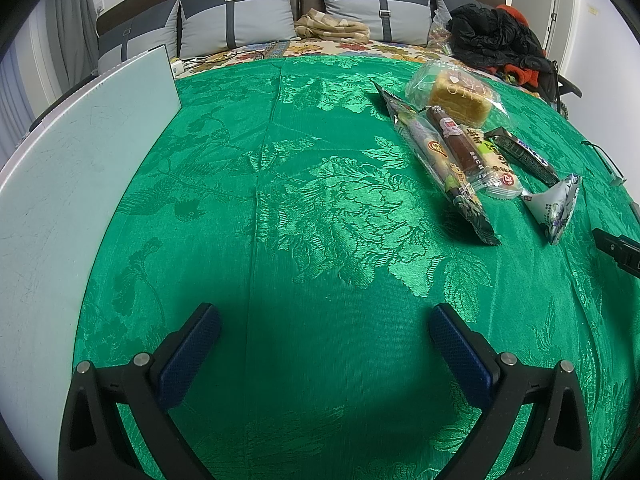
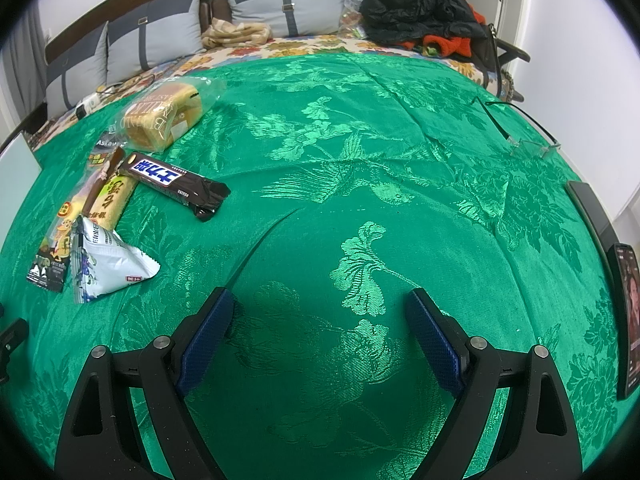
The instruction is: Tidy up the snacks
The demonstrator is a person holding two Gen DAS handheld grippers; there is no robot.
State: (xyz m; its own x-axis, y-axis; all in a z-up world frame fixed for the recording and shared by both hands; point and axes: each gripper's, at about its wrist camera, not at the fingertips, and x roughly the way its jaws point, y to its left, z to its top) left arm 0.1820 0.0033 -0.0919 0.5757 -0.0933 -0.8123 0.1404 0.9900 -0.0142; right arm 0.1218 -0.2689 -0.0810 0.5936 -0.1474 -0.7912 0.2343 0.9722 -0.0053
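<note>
Green brocade cloth [image 1: 320, 208] with a woven flower pattern covers the bed, and both tongs hang over bare parts of it.

Left tongs [image 1: 325, 342] are spread wide with nothing between the blue pads [image 1: 188, 356]; only cloth lies under them. Right tongs [image 2: 320, 336] are spread just as wide and also hold nothing.

Outward from the left tongs, a pale board [image 1: 72, 184] stands along the left edge of the cloth. The snacks lie in a cluster ahead and to the right: a long patterned pack [image 1: 440, 168], a brown stick pack [image 1: 460, 140] lying against it, a yellow-green pack [image 1: 494, 160] beside that, a dark bar [image 1: 524, 156] and a white triangular pouch [image 1: 554, 206] nearest the right edge. A clear bag of bread [image 1: 460, 96] sits at the far end of the cluster, touching the long packs.

From the right tongs the same snacks lie ahead and to the left, with the bar [image 2: 176, 184] closest to the middle and the pouch [image 2: 108, 264] nearest. A dark phone [image 2: 626, 320] rests at the right edge, and glasses [image 2: 528, 140] lie further back.

Beyond the cloth are grey pillows [image 1: 240, 20], a beige bundle [image 1: 332, 28] and a heap of black and orange clothes [image 2: 424, 12].
</note>
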